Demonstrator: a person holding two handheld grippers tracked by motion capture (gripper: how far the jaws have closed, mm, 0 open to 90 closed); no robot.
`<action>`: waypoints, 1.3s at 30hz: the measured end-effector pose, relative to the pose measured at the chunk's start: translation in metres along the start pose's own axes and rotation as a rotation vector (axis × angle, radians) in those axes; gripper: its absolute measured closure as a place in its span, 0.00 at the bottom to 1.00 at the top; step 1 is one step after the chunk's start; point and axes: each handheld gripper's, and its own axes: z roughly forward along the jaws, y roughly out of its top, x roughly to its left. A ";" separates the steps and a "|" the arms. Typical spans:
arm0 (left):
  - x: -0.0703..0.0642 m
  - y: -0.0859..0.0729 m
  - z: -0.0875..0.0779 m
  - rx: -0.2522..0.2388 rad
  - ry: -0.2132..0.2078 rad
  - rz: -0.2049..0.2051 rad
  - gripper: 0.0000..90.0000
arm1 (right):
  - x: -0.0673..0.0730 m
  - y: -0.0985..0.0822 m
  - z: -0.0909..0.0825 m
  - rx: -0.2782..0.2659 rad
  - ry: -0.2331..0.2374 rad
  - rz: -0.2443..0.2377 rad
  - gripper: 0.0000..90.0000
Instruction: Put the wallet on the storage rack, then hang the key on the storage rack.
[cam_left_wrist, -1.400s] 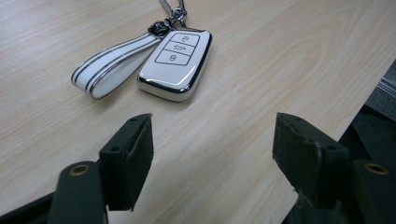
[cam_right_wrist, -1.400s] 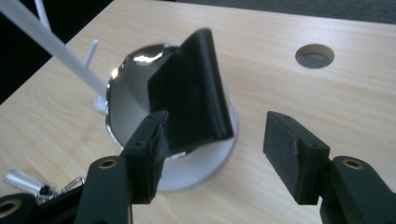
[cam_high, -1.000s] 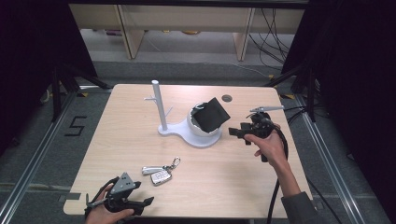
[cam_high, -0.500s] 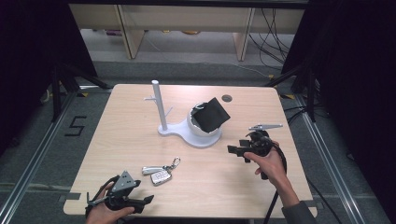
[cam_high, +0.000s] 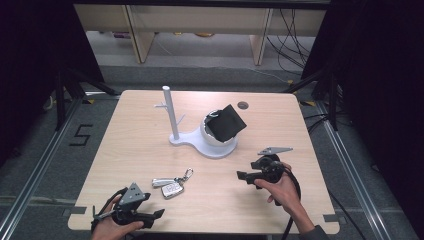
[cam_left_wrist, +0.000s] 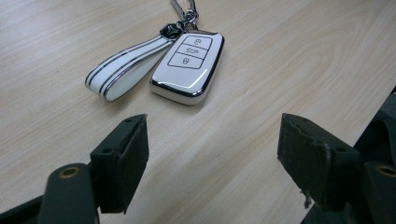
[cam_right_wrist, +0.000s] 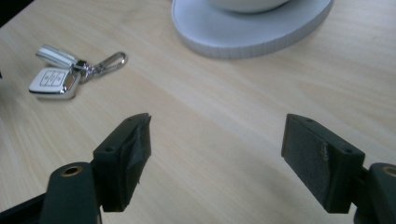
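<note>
Glossy white key fob (cam_left_wrist: 187, 66) w/ looped strap on woodgrain table (cam_high: 125, 145); both grippers spread.

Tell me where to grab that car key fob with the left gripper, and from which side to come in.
Grip the key fob across its two long chrome edges, near the middle of the body. It lies flat, buttons up, directly ahead of the open left gripper, so come in low from the near end. The strap hugs its left side, so probably keep that jaw between strap and fob, or close around both.
</note>
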 end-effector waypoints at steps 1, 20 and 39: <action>0.000 0.000 0.000 0.001 -0.002 -0.001 0.27 | 0.001 -0.002 0.002 -0.004 -0.001 -0.010 0.27; 0.000 -0.001 -0.001 -0.002 -0.004 0.011 0.27 | 0.035 -0.035 0.001 0.022 0.049 -0.027 0.26; 0.003 0.033 0.008 -0.046 0.020 0.023 0.29 | 0.035 -0.041 -0.001 0.031 0.054 -0.052 0.26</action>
